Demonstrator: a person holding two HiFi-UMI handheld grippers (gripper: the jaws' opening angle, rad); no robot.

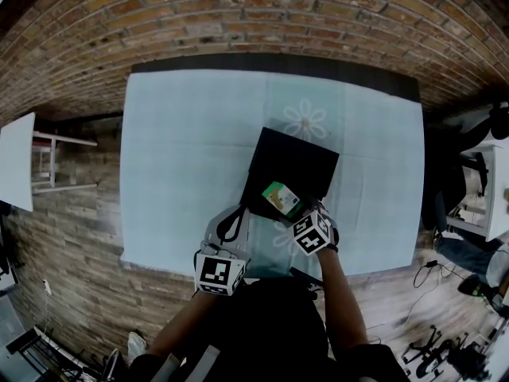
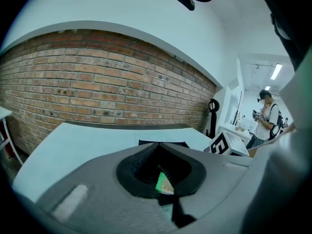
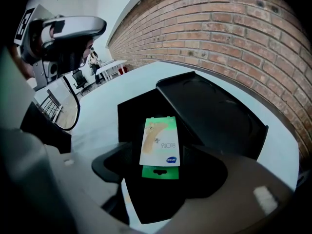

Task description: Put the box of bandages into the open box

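Note:
The green and white box of bandages [image 1: 282, 199] hangs tilted over the near edge of the open black box [image 1: 296, 159]. My right gripper [image 1: 296, 213] is shut on it, jaws wide, a pad on each long side. In the right gripper view the bandage box [image 3: 160, 141] sits between the jaws of my right gripper [image 3: 160, 156], above the black box's inside [image 3: 130, 117], with the lid [image 3: 209, 112] lying open behind. My left gripper [image 1: 231, 220] is at the black box's near left corner, its tips together. A corner of the bandage box [image 2: 164, 183] shows through the closed jaws of my left gripper [image 2: 157, 146].
The light blue table [image 1: 183, 134] stands against a brick wall [image 1: 254, 10], its near edge right by my grippers. A white table [image 1: 16, 161] stands to the left. Chairs and cables are on the floor at right. A person [image 2: 265, 113] stands far off.

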